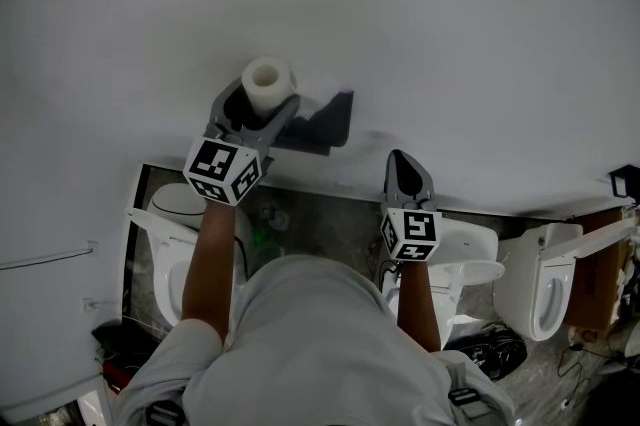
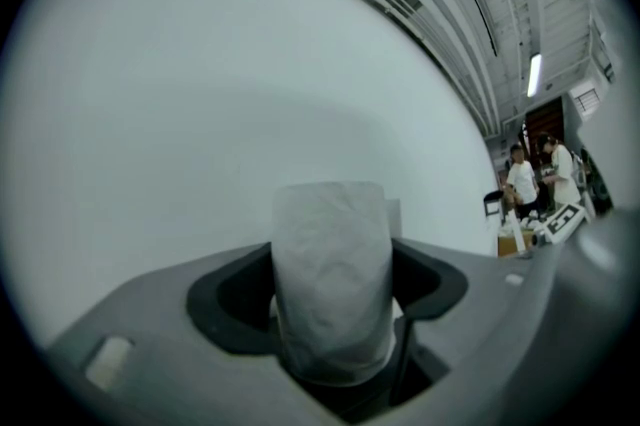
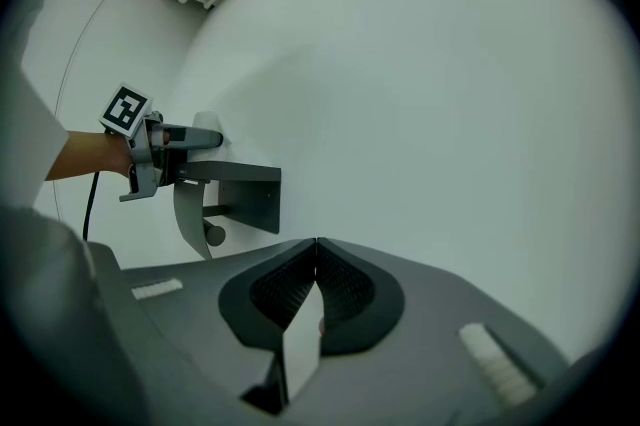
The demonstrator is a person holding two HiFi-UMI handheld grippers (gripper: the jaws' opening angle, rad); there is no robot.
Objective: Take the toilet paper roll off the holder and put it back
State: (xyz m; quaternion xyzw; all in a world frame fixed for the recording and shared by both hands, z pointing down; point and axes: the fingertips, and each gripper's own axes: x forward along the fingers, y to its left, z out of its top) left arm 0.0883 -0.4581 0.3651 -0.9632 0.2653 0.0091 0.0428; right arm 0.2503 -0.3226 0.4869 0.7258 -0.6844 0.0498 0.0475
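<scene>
My left tongs [image 1: 258, 110] grip roll [image 1: 268, 82], upper centre, just left of holder [image 1: 325, 124]. Right tongs [image 1: 407, 172] closed, empty. Line core with bar [image 3: 212, 234], slide on slowly, don't crush.

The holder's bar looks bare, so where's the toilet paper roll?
Head view, left of centre: the toilet paper roll is held in the left gripper, just left of the wall holder.

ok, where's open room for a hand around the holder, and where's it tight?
Free: bare wall right of the holder, above the shut right gripper; also the wall above the holder. Tight: the holder's left end, where the left gripper grips the roll. Below, toilets crowd the floor.
</scene>
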